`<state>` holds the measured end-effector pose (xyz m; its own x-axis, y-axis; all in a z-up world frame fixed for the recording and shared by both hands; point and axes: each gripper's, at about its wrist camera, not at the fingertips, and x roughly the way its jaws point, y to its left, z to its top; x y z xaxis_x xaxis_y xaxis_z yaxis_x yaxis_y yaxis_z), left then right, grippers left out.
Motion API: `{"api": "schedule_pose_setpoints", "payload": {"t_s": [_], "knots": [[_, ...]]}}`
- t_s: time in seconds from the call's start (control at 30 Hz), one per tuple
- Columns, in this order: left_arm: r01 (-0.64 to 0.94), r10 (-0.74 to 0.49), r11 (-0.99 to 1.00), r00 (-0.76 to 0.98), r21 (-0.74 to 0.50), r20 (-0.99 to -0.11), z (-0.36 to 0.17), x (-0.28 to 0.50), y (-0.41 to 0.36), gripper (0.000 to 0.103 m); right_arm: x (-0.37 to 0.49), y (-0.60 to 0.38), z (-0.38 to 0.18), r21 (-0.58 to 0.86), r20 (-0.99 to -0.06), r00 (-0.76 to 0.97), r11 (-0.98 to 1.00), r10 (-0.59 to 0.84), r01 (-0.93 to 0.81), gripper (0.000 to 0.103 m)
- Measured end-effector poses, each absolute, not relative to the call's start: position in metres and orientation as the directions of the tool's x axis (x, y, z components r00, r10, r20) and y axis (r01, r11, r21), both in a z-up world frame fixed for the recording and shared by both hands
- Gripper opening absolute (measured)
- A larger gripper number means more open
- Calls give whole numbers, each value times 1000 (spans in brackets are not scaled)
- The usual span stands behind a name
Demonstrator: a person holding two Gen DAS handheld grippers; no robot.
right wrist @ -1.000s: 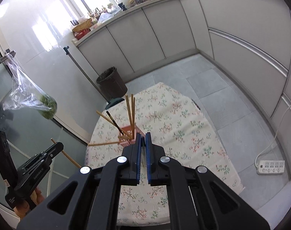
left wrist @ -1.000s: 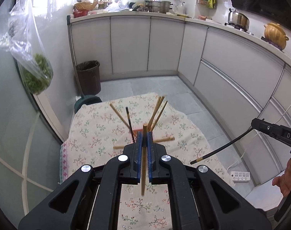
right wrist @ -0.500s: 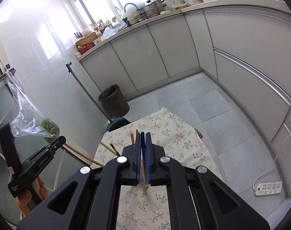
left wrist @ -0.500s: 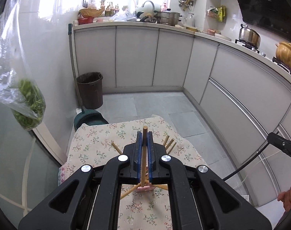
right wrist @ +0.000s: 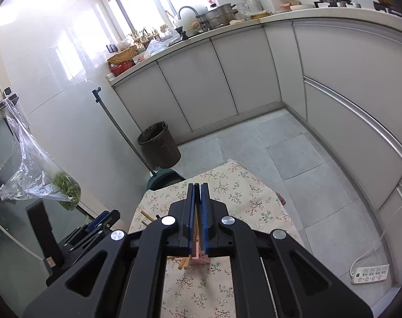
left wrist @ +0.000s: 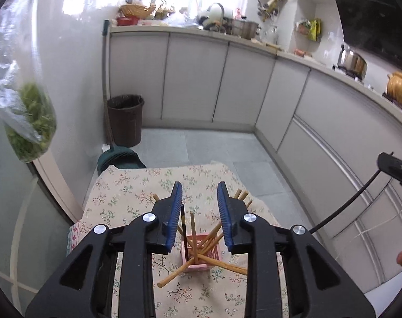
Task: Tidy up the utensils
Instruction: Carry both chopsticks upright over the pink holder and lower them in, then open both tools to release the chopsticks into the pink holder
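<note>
Below the opening left tool [left wrist: 199, 206], chopsticks [left wrist: 193, 228] stand in the pink basket [left wrist: 201, 263].

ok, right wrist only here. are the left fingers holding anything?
Observer: No. The left gripper is opening, with nothing between its fingers. The pink basket sits below the gap.
Operator: basket state? my fingers block it.
Observer: Chopsticks stand splayed in it. One wooden chopstick pokes out low over the tablecloth.
Operator: and my stick?
Observer: The right gripper pinches a black chopstick by one end. It slants down toward the tablecloth.
</note>
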<state>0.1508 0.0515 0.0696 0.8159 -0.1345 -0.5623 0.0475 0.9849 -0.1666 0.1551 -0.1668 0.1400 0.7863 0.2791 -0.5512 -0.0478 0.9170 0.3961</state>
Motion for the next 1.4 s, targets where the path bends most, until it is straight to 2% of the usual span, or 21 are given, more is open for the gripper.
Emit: {"api": "schedule_pose_setpoints", "payload": {"t_s": [0.17,0.23,0.47,0.53,0.63,0.93,1.03,1.1,1.2,1.4], "knots": [[-40,-105,966,841,-254,-530,70,134,79,40,160,-149,149,388,-542,789,919,290,-71,5],[-70,-101,954,841,-292,-532,62,129,91,41,162,-140,150,382,-543,786,920,295,-81,5],[-149,11,970,817,-192,-577,39,130,104,41,175,-107,139,353,-563,770,930,301,-105,5],[-163,33,971,818,-176,-575,37,128,108,44,179,-99,132,345,-572,764,932,300,-107,5],[-179,40,965,823,-193,-567,38,125,119,52,188,-86,119,334,-590,751,936,298,-108,5],[-203,35,953,809,-223,-587,31,128,140,54,217,-52,71,285,-618,739,952,269,-108,5],[-215,46,951,810,-224,-584,29,127,143,60,224,-42,46,300,-613,730,944,302,-138,8],[-224,55,948,816,-226,-576,30,125,145,64,226,-39,34,302,-624,719,943,306,-138,15],[-226,71,951,824,-212,-562,31,121,145,68,221,-37,30,271,-622,730,952,284,-139,15],[-215,101,965,831,-149,-547,39,114,123,87,201,-41,45,210,-597,769,970,228,-124,17]]}}
